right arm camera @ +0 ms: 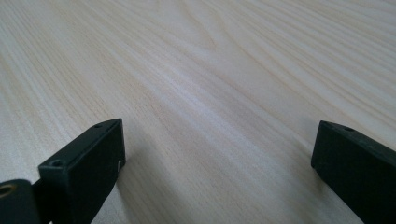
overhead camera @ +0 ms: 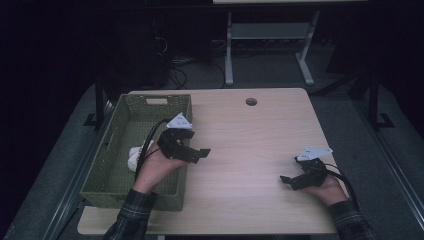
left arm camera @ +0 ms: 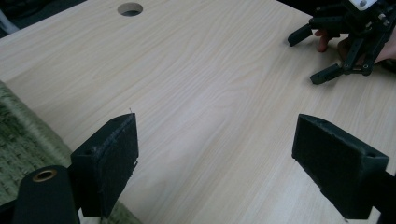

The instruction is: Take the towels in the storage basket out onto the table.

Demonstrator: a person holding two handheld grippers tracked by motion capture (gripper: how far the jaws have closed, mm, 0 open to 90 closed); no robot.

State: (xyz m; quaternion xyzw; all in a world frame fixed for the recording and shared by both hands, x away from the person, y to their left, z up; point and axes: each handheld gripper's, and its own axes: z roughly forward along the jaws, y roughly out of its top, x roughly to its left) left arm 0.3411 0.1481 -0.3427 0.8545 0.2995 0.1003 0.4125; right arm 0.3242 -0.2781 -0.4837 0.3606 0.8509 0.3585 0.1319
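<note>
My left gripper (overhead camera: 199,155) hovers over the right wall of a green woven basket (overhead camera: 116,120), jaws pointing right across the table. It is open, with bare wood between its pads (left arm camera: 215,158). Near the table's front right my right gripper (overhead camera: 291,169) rests low, also open and holding nothing (right arm camera: 217,158). Across the table, the left gripper view also shows the right gripper (left arm camera: 306,59) with its jaws spread. A white object (overhead camera: 134,156) lies in the basket, partly hidden behind the left hand.
The light wooden table (overhead camera: 250,135) has a round cable hole (overhead camera: 251,101) near its far edge. The basket's corner (left arm camera: 18,135) shows at the lower left of the left gripper view. Beyond the table stand the white legs of another desk (overhead camera: 228,50) and dark floor.
</note>
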